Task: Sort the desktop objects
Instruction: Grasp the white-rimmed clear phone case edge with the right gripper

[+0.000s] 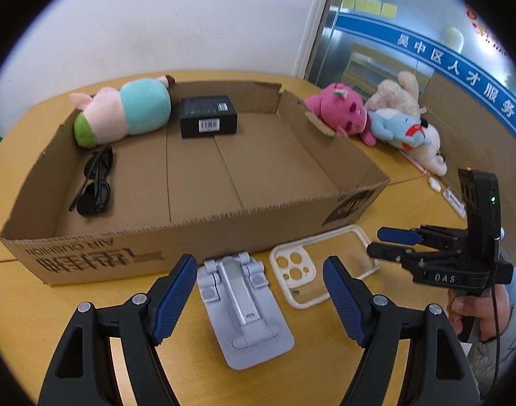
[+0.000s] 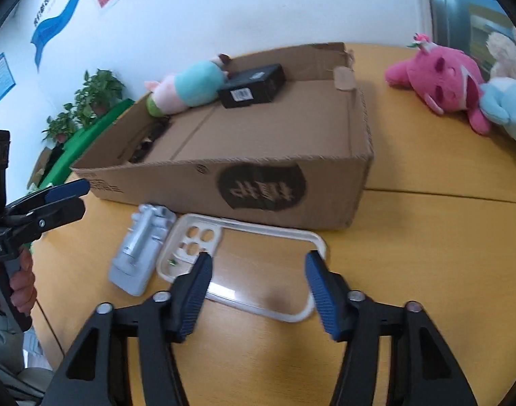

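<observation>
Grey phone stand (image 1: 242,308) flat on the wooden table (image 1: 410,203), between the spread jaws of the left gripper (image 1: 259,299), untouched. Just beside it, clear phone case (image 2: 244,270) under the right gripper (image 2: 258,291), jaws apart, pinching nothing. Behind both, cardboard box (image 1: 197,233) printed "AIR CUSHION" upside down, holding sunglasses (image 1: 95,182), a barcoded black box (image 1: 209,118) and a pig plush (image 1: 122,111). "DAS" legible on the right gripper's body. Pile of plush toys (image 1: 383,118) beyond; wall sign cut off.

Yellow wooden table (image 1: 410,203), cardboard box (image 1: 197,233), grey phone stand (image 1: 241,308), clear phone case (image 1: 322,267), plush toys (image 1: 376,115) lying on it.
</observation>
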### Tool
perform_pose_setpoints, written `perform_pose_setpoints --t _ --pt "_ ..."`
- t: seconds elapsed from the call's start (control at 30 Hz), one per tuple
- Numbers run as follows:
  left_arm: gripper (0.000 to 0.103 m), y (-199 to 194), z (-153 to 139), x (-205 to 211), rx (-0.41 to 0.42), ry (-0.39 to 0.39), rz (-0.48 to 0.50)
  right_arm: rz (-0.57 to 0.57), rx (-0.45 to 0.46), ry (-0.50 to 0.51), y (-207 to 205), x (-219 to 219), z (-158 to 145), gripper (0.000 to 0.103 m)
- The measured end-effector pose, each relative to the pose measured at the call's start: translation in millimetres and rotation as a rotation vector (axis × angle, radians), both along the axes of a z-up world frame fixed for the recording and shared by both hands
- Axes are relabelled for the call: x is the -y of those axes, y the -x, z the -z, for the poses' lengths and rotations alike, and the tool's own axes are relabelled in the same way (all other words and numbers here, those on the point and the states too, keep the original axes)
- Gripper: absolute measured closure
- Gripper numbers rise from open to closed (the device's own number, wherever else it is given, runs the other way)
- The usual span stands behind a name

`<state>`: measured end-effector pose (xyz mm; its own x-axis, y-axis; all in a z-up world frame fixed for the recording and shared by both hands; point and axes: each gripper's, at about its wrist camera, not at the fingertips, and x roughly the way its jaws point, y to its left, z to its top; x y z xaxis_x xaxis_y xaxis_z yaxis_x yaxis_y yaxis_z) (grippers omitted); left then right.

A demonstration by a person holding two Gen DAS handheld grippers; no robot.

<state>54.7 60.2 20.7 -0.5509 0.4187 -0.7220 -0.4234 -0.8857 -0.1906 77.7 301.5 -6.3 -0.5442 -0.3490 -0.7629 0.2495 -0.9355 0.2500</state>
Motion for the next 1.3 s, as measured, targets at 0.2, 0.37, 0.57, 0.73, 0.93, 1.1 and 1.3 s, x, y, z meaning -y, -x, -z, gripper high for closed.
perform_pose_setpoints --t 0.2,0.37,0.57,0.73,0.93,1.1,1.3 --pt "0.029 6 28 -5 0.081 0.02 -0.035 0.047 0.065 -0.088 5 -7 27 0.077" --pt "0.032 5 25 -12 0.07 0.011 0.001 0.057 0.062 -0.139 3 -10 34 0.091" --pt "0.032 1 21 -29 0.068 0.005 0.058 0.098 0.057 -0.171 -2 -20 32 0.092" --pt "0.04 -5 30 -59 0.097 0.069 0.114 0.14 0.065 -0.15 -15 -40 30 0.092" --pt "0.05 -8 44 -100 0.136 0.094 0.203 0.169 0.075 -0.131 -34 -55 30 0.092" --pt "0.071 7 65 -119 0.254 0.089 0.215 0.215 0.074 -0.123 -47 -69 32 0.092" --pt "0.09 8 65 -125 0.27 0.078 0.194 0.248 0.071 -0.1 -57 -87 32 0.092"
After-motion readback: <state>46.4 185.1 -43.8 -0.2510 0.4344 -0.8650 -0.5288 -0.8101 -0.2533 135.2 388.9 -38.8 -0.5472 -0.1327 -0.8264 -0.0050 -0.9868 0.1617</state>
